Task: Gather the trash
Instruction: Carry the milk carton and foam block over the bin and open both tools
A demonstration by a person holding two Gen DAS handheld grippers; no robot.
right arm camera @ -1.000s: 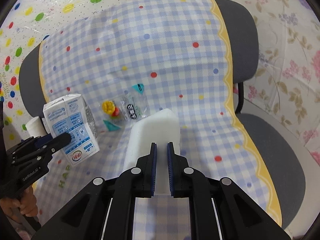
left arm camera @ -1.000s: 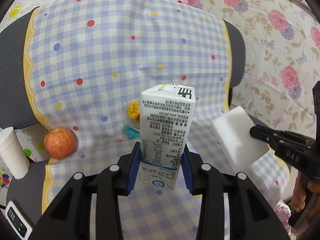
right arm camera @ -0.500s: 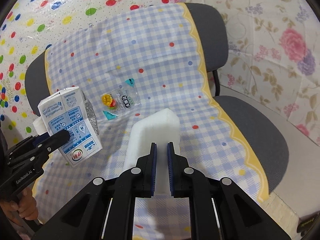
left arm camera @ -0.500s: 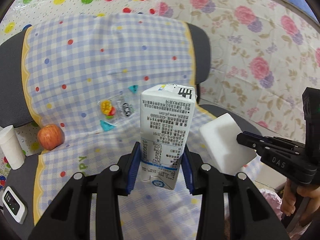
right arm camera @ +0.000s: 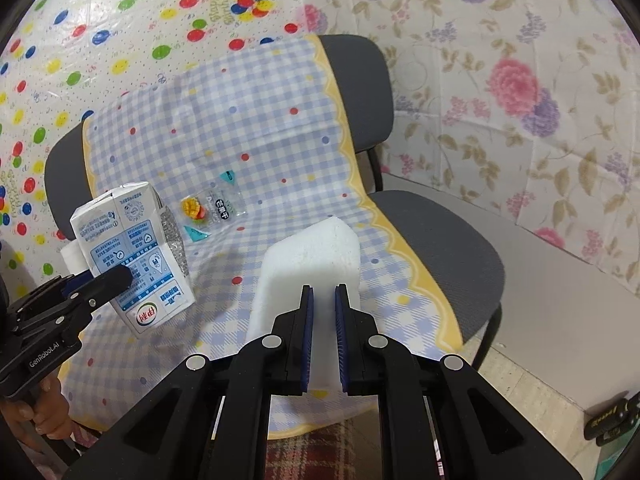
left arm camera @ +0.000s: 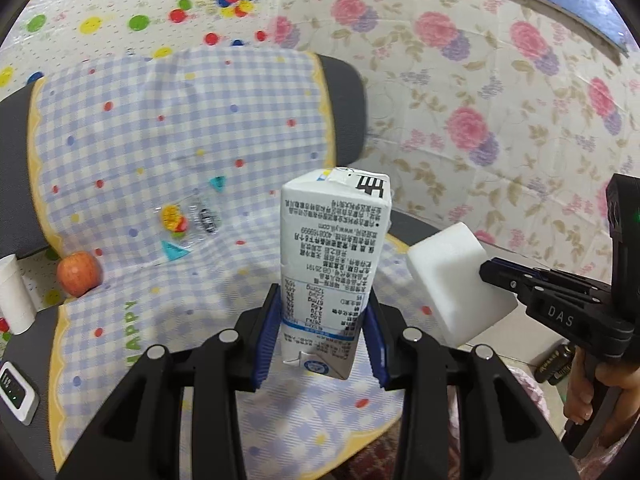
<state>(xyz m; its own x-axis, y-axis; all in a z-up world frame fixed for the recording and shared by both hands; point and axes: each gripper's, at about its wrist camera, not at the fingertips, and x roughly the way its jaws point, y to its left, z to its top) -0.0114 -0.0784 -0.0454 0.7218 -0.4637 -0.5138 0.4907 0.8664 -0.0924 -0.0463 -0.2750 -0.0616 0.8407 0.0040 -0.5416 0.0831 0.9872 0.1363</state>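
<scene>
Left gripper (left arm camera: 320, 332) clamped on a white milk carton (left arm camera: 332, 264), blue pads against its two side faces near the lower end; carton upright between the fingers, printed panel toward the lens, folded top uppermost. Held clear of the cloth below.

Right gripper (right arm camera: 322, 332) pinched on a white foam block (right arm camera: 308, 264), jaws nearly together and pressed into the near end of the block; remainder of the block projecting forward beyond the fingertips. Seen from the left wrist view, same block (left arm camera: 456, 280) just beside the carton on its right, not touching it.

Below both loads: blue-and-white checked cloth (right arm camera: 248, 132) with coloured dots and yellow scalloped edge, draped over the back and seat of a grey chair (right arm camera: 444, 240). Clear snack wrapper (right arm camera: 212, 210) with fruit print lying flat on the cloth, beyond the carton and well apart from both grippers. Red apple (left arm camera: 78, 274) at the left edge of the cloth; white paper roll (left arm camera: 14, 300) standing just left of it. Small white device with a screen (left arm camera: 16, 392) at the lower left. A hand (left arm camera: 592, 384) visible on the right gripper's handle.

Nothing between the carton and the block. Floral sheet (right arm camera: 520, 80) behind the chair; polka-dot sheet (right arm camera: 100, 20) to its left.
</scene>
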